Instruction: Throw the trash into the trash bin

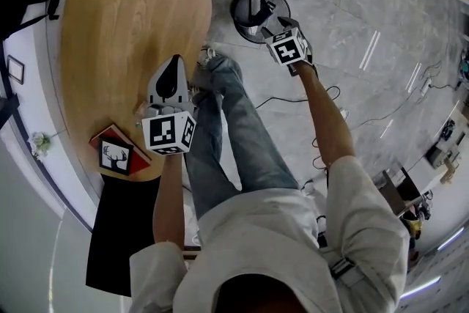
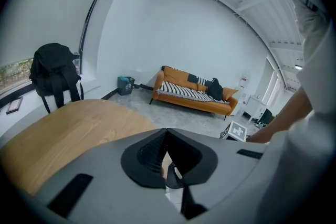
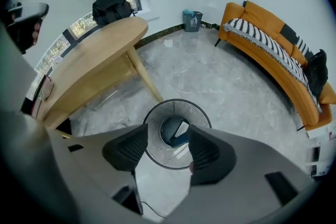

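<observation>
1 piece of trash lies inside the trash bin directly below the right gripper, jaws spread and empty

Trash bin partly behind right claw

Closed claw — wooden table, orange sofa

Office lounge: orange sofa, wooden table, polished stone floor.
</observation>
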A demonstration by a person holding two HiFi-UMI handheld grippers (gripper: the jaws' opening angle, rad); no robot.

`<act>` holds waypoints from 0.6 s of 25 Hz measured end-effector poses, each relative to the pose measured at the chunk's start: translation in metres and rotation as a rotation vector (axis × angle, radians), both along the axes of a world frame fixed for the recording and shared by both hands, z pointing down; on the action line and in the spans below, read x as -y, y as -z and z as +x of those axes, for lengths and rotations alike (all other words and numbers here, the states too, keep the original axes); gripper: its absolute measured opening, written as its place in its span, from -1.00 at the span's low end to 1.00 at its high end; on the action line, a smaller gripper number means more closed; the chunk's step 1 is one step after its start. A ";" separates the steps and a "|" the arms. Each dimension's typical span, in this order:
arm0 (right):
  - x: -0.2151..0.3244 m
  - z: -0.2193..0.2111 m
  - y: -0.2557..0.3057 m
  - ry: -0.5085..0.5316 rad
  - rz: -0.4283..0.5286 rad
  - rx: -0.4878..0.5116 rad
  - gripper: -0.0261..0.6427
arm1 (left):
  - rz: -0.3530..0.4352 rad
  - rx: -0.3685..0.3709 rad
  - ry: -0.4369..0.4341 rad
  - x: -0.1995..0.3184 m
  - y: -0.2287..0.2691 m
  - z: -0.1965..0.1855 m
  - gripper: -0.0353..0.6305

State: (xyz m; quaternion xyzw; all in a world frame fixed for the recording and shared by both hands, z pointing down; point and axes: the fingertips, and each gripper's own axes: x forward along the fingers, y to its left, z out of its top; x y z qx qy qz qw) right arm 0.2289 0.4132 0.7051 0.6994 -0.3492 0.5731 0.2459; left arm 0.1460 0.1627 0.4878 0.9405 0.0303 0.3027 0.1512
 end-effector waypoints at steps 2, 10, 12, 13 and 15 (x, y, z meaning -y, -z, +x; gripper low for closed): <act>0.003 0.003 0.002 0.003 0.005 -0.011 -0.18 | 0.000 -0.002 0.010 0.002 0.001 -0.001 -0.84; 0.039 0.007 0.019 0.068 0.050 -0.063 -0.51 | 0.003 -0.012 0.083 0.021 0.008 -0.015 -0.84; 0.055 0.010 0.027 0.098 0.065 -0.085 -0.77 | 0.006 -0.015 0.114 0.028 0.010 -0.020 -0.84; 0.065 0.011 0.032 0.116 0.079 -0.091 -0.79 | 0.007 -0.018 0.133 0.032 0.012 -0.024 -0.84; 0.086 0.012 0.043 0.155 0.122 -0.095 -0.82 | 0.011 -0.024 0.176 0.042 0.015 -0.033 -0.84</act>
